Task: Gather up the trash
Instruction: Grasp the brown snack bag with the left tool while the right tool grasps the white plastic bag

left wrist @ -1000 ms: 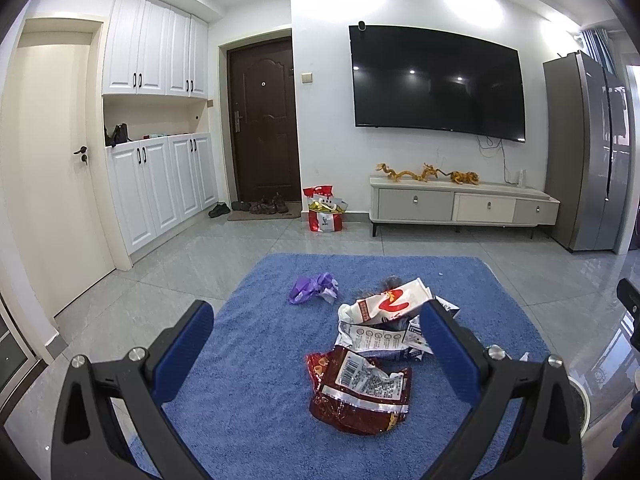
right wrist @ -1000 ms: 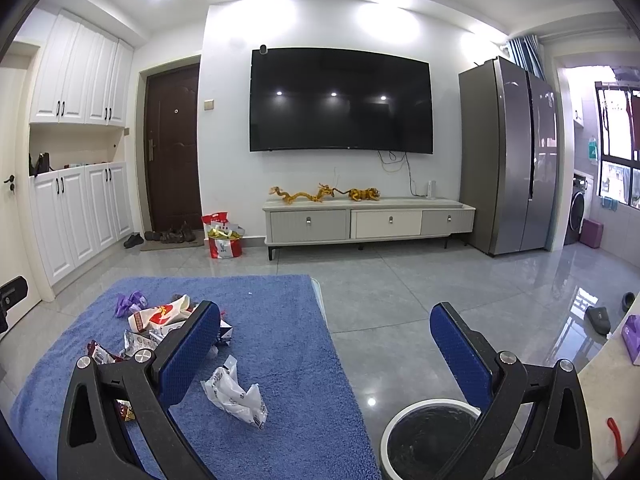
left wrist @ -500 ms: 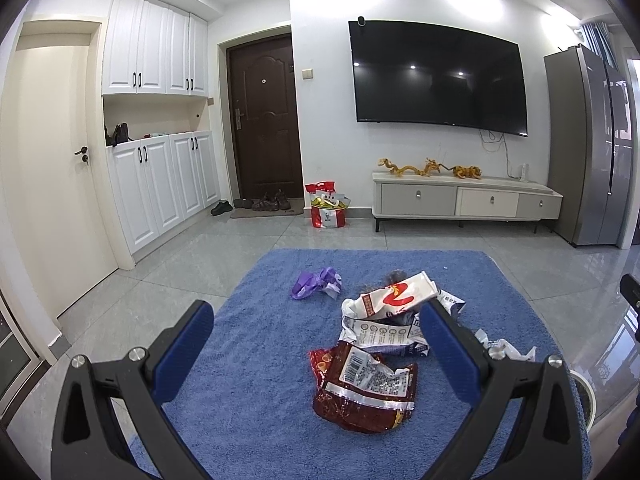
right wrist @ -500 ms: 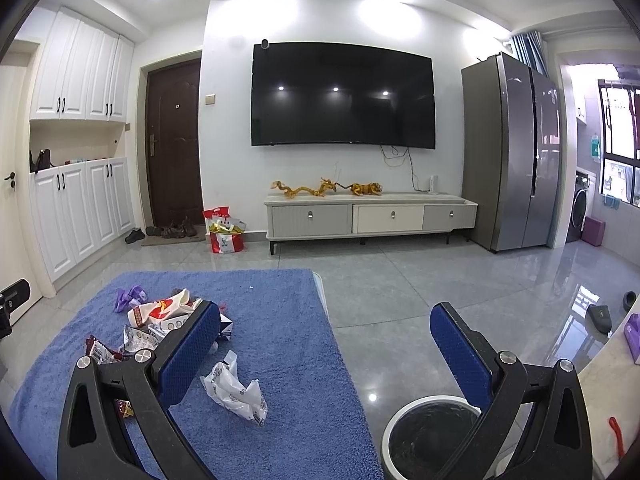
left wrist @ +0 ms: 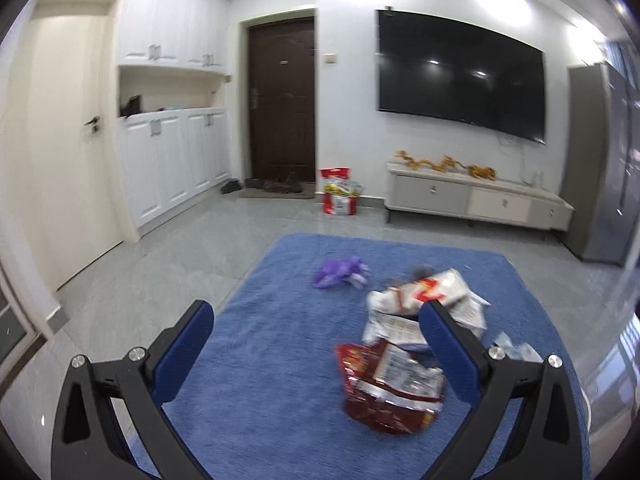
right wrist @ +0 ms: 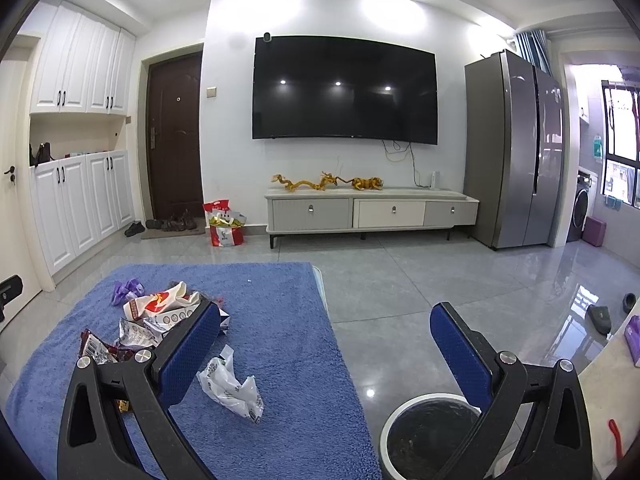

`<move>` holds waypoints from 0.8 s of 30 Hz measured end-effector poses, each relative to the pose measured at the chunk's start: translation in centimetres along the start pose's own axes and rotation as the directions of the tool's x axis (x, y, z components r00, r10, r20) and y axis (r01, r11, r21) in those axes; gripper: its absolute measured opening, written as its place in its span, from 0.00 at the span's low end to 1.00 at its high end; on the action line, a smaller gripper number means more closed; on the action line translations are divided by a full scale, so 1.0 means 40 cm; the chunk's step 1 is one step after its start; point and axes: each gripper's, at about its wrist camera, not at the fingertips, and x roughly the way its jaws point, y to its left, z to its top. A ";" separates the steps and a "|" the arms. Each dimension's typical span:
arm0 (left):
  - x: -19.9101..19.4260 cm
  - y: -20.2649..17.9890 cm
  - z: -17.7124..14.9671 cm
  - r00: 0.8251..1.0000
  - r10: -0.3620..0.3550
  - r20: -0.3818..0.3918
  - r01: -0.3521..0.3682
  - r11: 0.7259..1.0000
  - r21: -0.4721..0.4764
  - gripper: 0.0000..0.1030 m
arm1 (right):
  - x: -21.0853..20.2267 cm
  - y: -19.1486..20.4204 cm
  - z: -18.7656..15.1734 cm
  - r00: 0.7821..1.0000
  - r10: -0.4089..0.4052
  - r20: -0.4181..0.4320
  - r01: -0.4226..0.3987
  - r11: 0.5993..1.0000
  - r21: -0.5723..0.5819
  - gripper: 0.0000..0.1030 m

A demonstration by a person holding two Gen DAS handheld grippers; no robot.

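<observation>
Trash lies on the blue rug (left wrist: 280,360) — red bag (left wrist: 390,388), white wrappers (left wrist: 424,304), purple scrap (left wrist: 340,272), w/ a crumpled white wrapper (right wrist: 232,386) apart to the right. Left claw (left wrist: 320,352) wide, empty, above the red bag; right claw (right wrist: 324,352) wide, empty — bin (right wrist: 404,420) just below it on the floor.

Left gripper (left wrist: 318,340): two black, matte, angular arms, each with a triangular cut-out near its base and two round silver screw heads on its upper edge. Each arm ends in a flat, rectangular blue pad (left wrist: 182,350) with a finely textured face. Right gripper (right wrist: 326,346): identical build, with black arms, triangular cut-outs, paired silver screws and blue textured pads (right wrist: 188,354). At the left edge of the right wrist view a small black block-shaped part (right wrist: 9,289) shows; its nature cannot be told.
</observation>
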 end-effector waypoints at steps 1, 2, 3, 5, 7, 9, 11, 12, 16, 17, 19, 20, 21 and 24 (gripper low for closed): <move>0.003 0.020 0.006 1.000 0.012 0.002 -0.012 1.000 -0.016 1.00 | 0.005 -0.002 -0.001 1.000 0.005 -0.007 -0.005 1.000 0.002 1.00; 0.005 0.039 0.011 1.000 0.021 0.005 -0.021 0.999 -0.033 1.00 | 0.009 -0.002 -0.004 1.000 0.010 -0.012 -0.010 1.000 0.003 1.00; 0.008 0.066 0.019 1.000 0.028 0.008 -0.028 0.998 -0.058 1.00 | 0.012 -0.001 -0.006 1.000 0.014 -0.017 -0.014 1.000 0.004 1.00; 0.013 0.100 0.024 1.000 0.024 0.005 -0.023 0.996 -0.089 1.00 | 0.023 0.000 -0.011 0.999 0.033 -0.030 -0.032 0.999 0.007 1.00; 0.027 0.128 0.023 1.000 -0.018 -0.019 0.015 0.992 -0.123 1.00 | 0.032 0.004 -0.016 0.998 0.047 -0.042 -0.047 0.999 0.007 1.00; 0.047 0.137 0.011 0.996 -0.073 -0.056 0.065 0.989 -0.134 1.00 | 0.044 0.013 -0.021 0.996 0.068 -0.059 -0.068 0.998 0.005 1.00; 0.069 0.128 -0.009 0.985 -0.141 -0.099 0.128 0.983 -0.131 1.00 | 0.057 0.024 -0.028 0.993 0.092 -0.077 -0.092 0.996 -0.001 1.00; 0.085 0.114 -0.026 0.975 -0.180 -0.127 0.165 0.979 -0.122 1.00 | 0.064 0.030 -0.032 0.991 0.105 -0.087 -0.105 0.994 -0.004 1.00; 0.130 0.058 -0.075 0.942 -0.269 -0.201 0.256 0.962 -0.091 1.00 | 0.094 0.055 -0.050 0.981 0.143 -0.133 -0.146 0.989 -0.016 1.00; 0.143 0.043 -0.089 0.928 -0.299 -0.222 0.287 0.954 -0.086 1.00 | 0.102 0.060 -0.055 0.978 0.150 -0.146 -0.155 0.988 -0.020 1.00; 0.162 0.018 -0.107 0.908 -0.337 -0.250 0.328 0.942 -0.079 1.00 | 0.120 0.068 -0.065 0.970 0.168 -0.174 -0.175 0.984 -0.024 1.00; 0.169 0.002 -0.115 0.899 -0.351 -0.261 0.344 0.936 -0.073 1.00 | 0.131 0.072 -0.070 0.965 0.179 -0.191 -0.187 0.982 -0.024 1.00; 0.175 -0.009 -0.121 0.893 -0.363 -0.268 0.359 0.931 -0.066 0.99 | 0.142 0.076 -0.076 0.960 0.190 -0.207 -0.199 0.980 -0.023 1.00; 0.200 -0.036 -0.130 0.879 -0.387 -0.280 0.391 0.919 -0.046 0.99 | 0.175 0.086 -0.098 0.940 0.224 -0.257 -0.236 0.972 -0.013 1.00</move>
